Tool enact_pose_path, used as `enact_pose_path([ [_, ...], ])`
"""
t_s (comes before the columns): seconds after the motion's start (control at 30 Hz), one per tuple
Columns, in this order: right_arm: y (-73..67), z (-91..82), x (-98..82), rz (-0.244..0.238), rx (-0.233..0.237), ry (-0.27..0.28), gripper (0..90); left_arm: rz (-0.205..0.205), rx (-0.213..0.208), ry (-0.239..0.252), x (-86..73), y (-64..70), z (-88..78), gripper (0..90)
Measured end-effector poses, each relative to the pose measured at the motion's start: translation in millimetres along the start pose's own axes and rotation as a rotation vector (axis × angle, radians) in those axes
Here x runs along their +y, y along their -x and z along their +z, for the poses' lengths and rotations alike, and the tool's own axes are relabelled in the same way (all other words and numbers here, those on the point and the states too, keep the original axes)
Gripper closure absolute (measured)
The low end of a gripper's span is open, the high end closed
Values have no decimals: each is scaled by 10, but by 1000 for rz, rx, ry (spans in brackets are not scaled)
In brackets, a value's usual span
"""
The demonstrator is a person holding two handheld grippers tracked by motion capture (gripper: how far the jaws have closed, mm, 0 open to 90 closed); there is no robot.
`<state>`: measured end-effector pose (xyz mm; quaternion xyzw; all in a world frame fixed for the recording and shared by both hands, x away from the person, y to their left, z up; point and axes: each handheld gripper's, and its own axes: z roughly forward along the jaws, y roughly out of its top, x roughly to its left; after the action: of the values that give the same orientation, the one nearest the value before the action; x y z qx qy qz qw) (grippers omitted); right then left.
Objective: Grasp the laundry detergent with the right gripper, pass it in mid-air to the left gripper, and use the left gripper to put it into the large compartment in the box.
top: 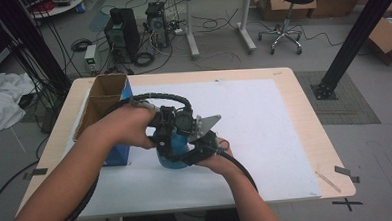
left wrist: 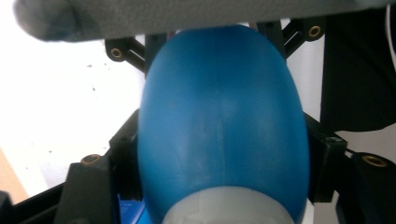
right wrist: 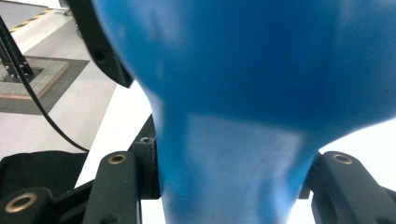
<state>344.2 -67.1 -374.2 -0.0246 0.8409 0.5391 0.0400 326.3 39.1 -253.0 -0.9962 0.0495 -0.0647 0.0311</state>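
Grippers meet at the middle of the white mat, both clamped on one blue rubber bulb that sits just beside the blue-sided cardboard box. Your left gripper has its jaws pressed against the two flanks of the bulb's wide belly, which reads as the steadying hold. Your right gripper grips the narrower neck, jaws tight to either side, so each tool takes a different part and neither crowds the other. From above, your left hand comes over the top while your right hand reaches in low. You seem set to squeeze or pull it, though I cannot tell which.
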Motion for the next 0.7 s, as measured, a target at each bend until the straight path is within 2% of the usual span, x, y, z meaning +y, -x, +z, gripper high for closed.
enact_pose_path([
  [0.13,-9,13,6,11,6,9,458,0,10,-3,2,6,8,367],
  [0.17,0,15,4,-6,5,7,458,1,11,-4,2,6,12,373],
  [0.23,2,18,5,-9,7,6,459,-1,10,-7,2,7,13,375],
  [0.3,-15,29,6,12,9,11,459,0,12,-8,2,8,17,378],
  [0.47,-15,23,8,11,7,11,458,-8,9,-16,11,1,4,384],
  [0.5,-1,14,5,-7,-2,7,456,-8,13,-17,21,4,-4,385],
  [0.53,-34,7,11,30,12,4,455,-10,15,-12,24,4,-4,386],
  [0.57,-14,5,11,3,-2,13,452,-11,9,-23,32,-2,-16,387],
  [0.6,-14,5,11,3,-2,13,452,-11,9,-23,32,-2,-16,387],
  [0.63,-29,-9,11,29,14,12,446,-12,5,-15,37,-9,-23,388],
  [0.7,-6,-27,10,-5,-13,19,439,-19,-4,-10,38,-29,-39,389],
])
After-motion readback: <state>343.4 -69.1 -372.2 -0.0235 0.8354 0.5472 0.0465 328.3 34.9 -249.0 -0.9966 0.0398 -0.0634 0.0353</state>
